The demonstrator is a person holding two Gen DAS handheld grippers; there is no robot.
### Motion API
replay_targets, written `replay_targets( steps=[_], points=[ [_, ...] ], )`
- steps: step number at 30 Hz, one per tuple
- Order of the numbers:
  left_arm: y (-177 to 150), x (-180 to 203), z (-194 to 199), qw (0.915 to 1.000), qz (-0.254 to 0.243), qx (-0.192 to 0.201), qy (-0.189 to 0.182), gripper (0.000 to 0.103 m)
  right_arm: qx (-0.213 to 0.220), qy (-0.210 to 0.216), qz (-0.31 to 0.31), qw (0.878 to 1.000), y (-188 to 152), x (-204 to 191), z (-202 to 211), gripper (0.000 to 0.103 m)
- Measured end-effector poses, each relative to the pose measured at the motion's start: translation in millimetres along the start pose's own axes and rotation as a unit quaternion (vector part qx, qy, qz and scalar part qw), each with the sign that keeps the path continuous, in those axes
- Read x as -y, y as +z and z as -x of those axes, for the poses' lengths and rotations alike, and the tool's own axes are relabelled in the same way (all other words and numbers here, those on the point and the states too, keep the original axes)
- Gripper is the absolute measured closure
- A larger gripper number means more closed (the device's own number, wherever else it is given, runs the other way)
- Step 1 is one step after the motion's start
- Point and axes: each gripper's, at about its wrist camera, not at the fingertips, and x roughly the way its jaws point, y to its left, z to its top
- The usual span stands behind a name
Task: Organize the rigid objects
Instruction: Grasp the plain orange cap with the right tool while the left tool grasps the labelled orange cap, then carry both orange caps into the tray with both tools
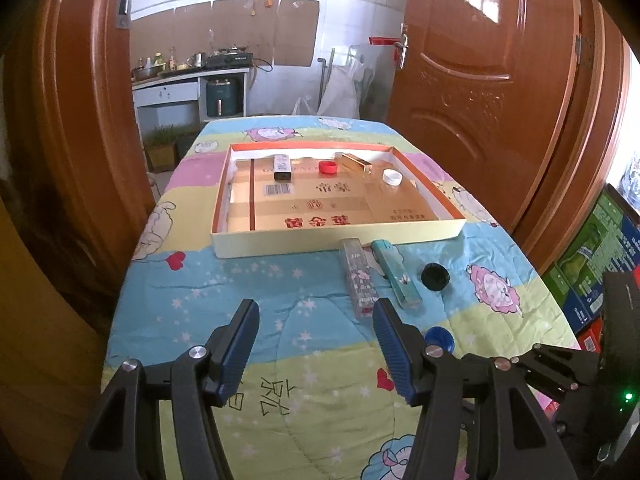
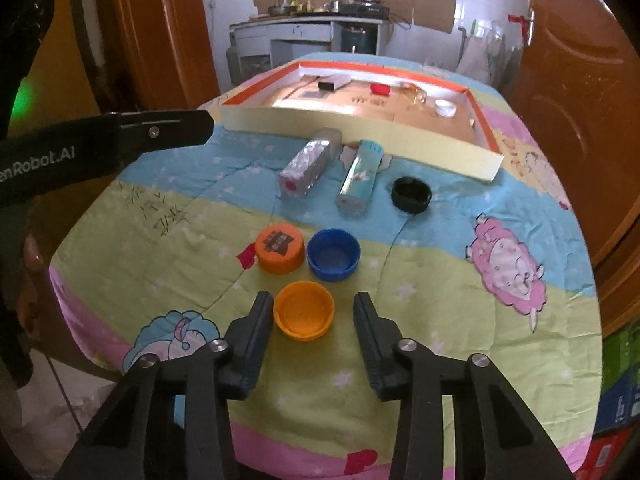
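Right gripper (image 2: 313, 320) straddles an open-side-up orange cap (image 2: 304, 310) on the patterned cloth (image 2: 440, 300), jaws apart, apparently not yet pinching it. Left gripper (image 1: 316, 344) hangs open, empty.

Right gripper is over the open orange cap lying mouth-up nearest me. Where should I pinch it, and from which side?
Pinch the orange cap across its outer rim wall, coming from above. It lies mouth-up and flat on the cloth between the right gripper fingers, so the round side wall is the only part standing up. The left finger is at the rim; the right one stands off, so centre first.
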Motion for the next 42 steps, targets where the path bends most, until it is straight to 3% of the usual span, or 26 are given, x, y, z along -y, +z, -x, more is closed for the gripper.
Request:
replay_targets(
  steps=[3, 9, 14, 19, 27, 32, 33, 42],
  points=[
    [-0.6, 2.3, -4.6, 1.0, -0.003, -0.005, -0.001, 0.044, 0.002, -0.002, 0.002, 1.0, -0.9, -0.4, -1.1, 0.073],
    [-3.4, 10.8, -12.7, 0.9995, -0.018, -0.013, -0.023, 0.044, 0.003, 0.005, -0.004, 1.0, -0.7, 4.7, 1.0, 0.073],
    [-18.0, 36.3, -16.0, 0.995, -0.08, -0.026, -0.055, 0.044, 0.012, -0.003, -0.018, 1.0, -3.3, 16.3, 10.9, 0.073],
    [-37.5, 56.9, -30.6, 0.9883, -0.131, -0.056, -0.053, 0.044, 0.018, -0.009, -0.041, 0.999, -7.5, 31.0, 17.9, 0.073],
    [-38.4, 59.1, -56.7, 0.9873, -0.135, -0.076, -0.036, 0.046, 0.021, -0.014, -0.053, 0.998, -10.1, 39.3, 20.6, 0.073],
    [-37.4, 55.1, -55.9, 0.9893, -0.118, -0.069, -0.05, 0.065, 0.02, -0.014, -0.062, 0.998, -10.7, 44.1, 19.9, 0.073],
    [-37.3, 54.4, -55.2, 0.9896, -0.115, -0.068, -0.052, 0.073, 0.02, -0.014, -0.062, 0.998, -10.9, 43.8, 19.7, 0.073],
    [-35.4, 50.0, -43.4, 0.992, -0.096, -0.059, -0.057, 0.072, 0.024, -0.007, -0.066, 0.997, -8.1, 43.9, 21.0, 0.073]
  ],
)
